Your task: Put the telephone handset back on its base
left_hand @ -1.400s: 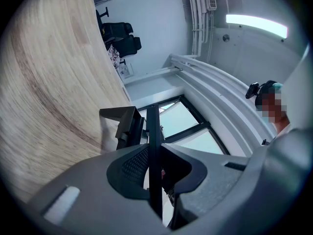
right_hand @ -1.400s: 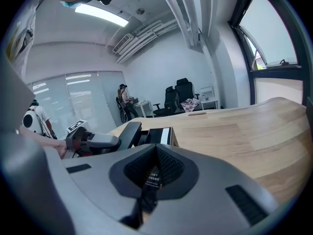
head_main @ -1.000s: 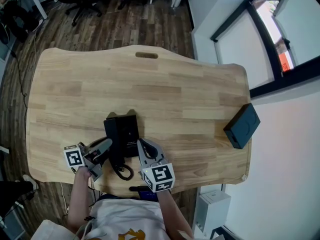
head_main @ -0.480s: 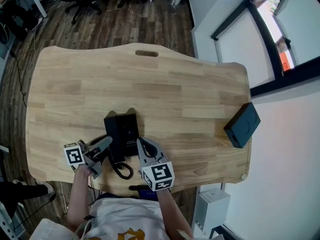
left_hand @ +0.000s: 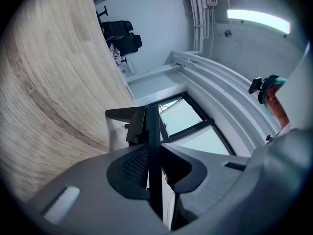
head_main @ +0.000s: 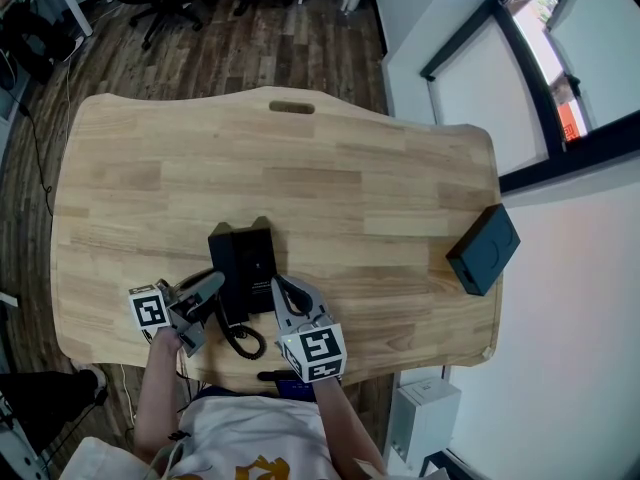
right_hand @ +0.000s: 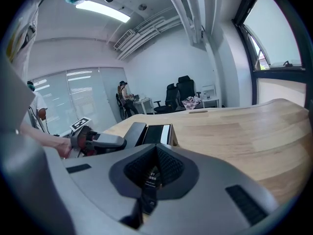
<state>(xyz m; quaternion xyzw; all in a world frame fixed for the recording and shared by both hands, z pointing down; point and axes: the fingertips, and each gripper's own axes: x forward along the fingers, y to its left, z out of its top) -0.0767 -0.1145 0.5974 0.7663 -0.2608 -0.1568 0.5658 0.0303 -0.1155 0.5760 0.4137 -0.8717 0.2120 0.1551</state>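
At the near edge of a pale wooden table, seen from above, almost nothing differs from half a second ago. The black telephone and both grippers sit where they sat. Only the right gripper's marker cube has drifted a touch to the left.

The telephone is a squarish matte black block lying just in from the table's near edge, between the two grippers. In the right gripper view its handset, a rounded black bar, appears to lie along the left side of the base, which has a glossy sloping panel. A black coiled cord curls from the phone toward the person.

The left gripper, smooth grey plastic with dark textured pads, points at the phone's left side. Its jaws are pressed together with nothing between them, and their tip is close to the handset. Whether it touches cannot be told. Its own marker cube, white with a black square pattern, sits at the back.

The right gripper lies just beside the phone's right near corner. Its jaws are also closed and empty.

The tabletop has wavy edges, visible plank grain and an oval slot at the far side. A black box rests near the right edge, well apart from the phone. Dark wood flooring lies beyond.
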